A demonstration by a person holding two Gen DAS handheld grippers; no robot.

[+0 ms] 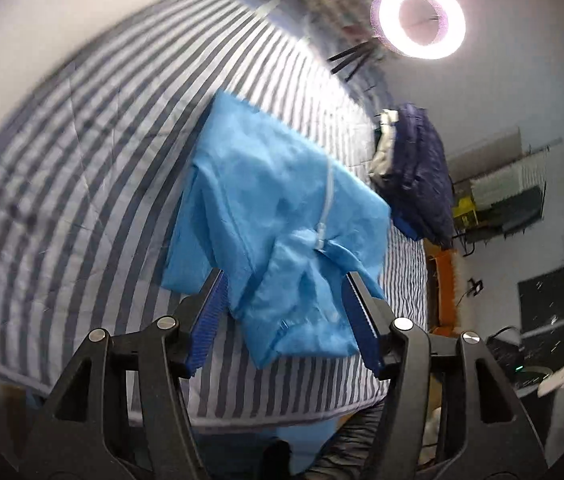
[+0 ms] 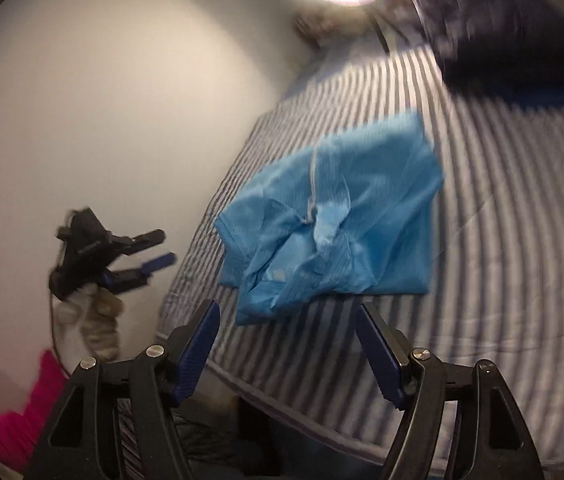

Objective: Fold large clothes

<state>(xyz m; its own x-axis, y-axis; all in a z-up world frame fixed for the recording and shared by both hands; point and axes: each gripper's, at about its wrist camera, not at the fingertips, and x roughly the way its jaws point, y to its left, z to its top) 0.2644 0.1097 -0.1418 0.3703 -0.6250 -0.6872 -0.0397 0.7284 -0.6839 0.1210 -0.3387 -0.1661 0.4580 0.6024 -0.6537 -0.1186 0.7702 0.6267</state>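
Note:
A light blue zip-up garment (image 1: 278, 216) lies folded into a rough rectangle on the striped bed, its collar end rumpled toward me; it also shows in the right wrist view (image 2: 334, 220). My left gripper (image 1: 284, 280) is open, its blue-padded fingers on either side of the rumpled collar end, holding nothing. My right gripper (image 2: 288, 312) is open and empty, just short of the garment's near edge. The left gripper also shows in the right wrist view (image 2: 162, 248), open, off the bed's left side.
The bed has a blue-and-white striped cover (image 1: 82, 184). A dark navy padded garment (image 1: 418, 168) lies at the bed's far side, also in the right wrist view (image 2: 522, 60). A ring light (image 1: 418, 20) glows above. Shelves and clutter (image 1: 498, 196) stand beyond the bed.

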